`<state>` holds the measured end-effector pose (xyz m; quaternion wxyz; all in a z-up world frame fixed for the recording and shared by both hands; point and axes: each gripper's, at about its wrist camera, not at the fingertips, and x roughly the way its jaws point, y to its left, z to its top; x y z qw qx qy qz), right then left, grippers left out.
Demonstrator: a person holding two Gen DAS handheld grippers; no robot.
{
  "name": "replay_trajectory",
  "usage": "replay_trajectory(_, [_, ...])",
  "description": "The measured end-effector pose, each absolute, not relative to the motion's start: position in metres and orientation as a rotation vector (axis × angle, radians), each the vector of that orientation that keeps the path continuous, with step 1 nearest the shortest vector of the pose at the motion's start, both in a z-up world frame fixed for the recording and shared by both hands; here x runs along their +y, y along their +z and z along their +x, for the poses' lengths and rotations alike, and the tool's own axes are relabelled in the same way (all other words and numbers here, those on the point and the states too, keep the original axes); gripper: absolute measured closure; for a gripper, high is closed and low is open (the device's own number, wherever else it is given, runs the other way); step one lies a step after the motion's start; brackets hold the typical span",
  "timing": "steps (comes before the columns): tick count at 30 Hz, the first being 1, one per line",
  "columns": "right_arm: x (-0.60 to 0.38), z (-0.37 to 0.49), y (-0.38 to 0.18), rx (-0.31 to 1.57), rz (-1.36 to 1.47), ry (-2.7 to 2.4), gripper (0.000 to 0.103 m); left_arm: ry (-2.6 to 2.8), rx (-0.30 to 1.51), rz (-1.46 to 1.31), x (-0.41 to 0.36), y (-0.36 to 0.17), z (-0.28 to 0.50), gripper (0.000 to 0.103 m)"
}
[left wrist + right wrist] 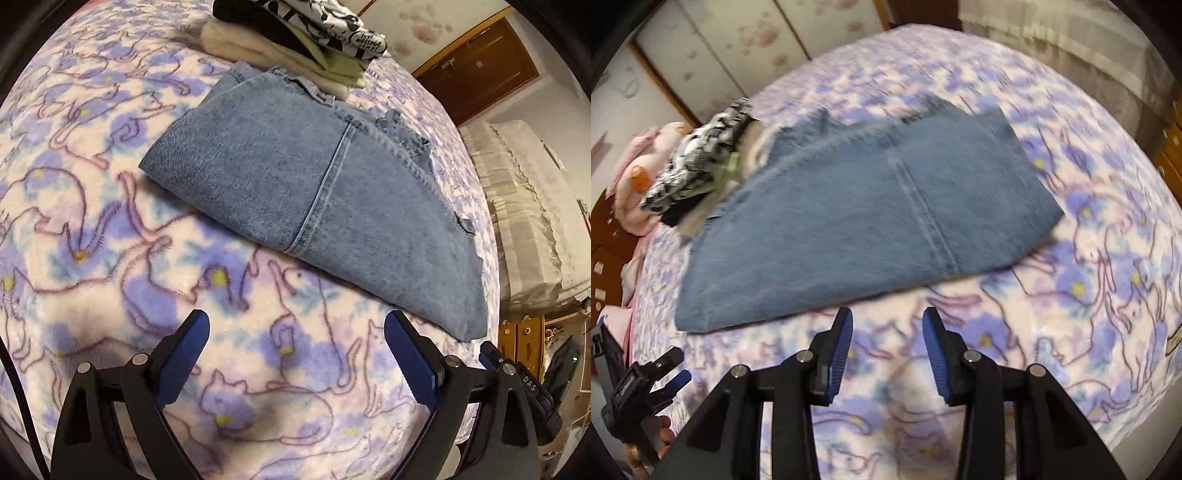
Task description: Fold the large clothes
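- Denim jeans (314, 192) lay folded on the bed (92, 221) in the left wrist view, far end touching a stack of folded clothes (295, 37). Left claw (295, 332) spread wide, empty, just short of the jeans' near edge.
- Right wrist view: jeans (849, 214) blurred, flat on the bed (1089, 258). Right claw (887, 325) partly apart, gripping nothing, near the hem.

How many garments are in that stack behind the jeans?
4 at least in the folded stack: a black-and-white print piece on top, a black one under it, a pale green one below, a cream one at the bottom. More may be hidden.
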<state>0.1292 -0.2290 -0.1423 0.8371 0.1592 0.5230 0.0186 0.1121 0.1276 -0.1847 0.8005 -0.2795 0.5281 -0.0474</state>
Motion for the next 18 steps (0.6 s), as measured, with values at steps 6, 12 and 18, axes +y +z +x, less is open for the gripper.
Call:
replay_trajectory(6, [-0.202, 0.130, -0.121, 0.993, 0.252, 0.104, 0.063, -0.147, 1.097, -0.659, 0.133, -0.189, 0.107, 0.008])
replay_trajectory(12, [-0.180, 0.142, -0.128, 0.937, 0.184, 0.136, 0.063, -0.154, 1.078, -0.781, 0.144, -0.233, 0.113, 0.008])
replay_trajectory(18, [-0.165, 0.155, -0.146, 0.919, 0.177, 0.161, 0.063, -0.148, 0.936, -0.827, 0.152, -0.247, 0.125, 0.008])
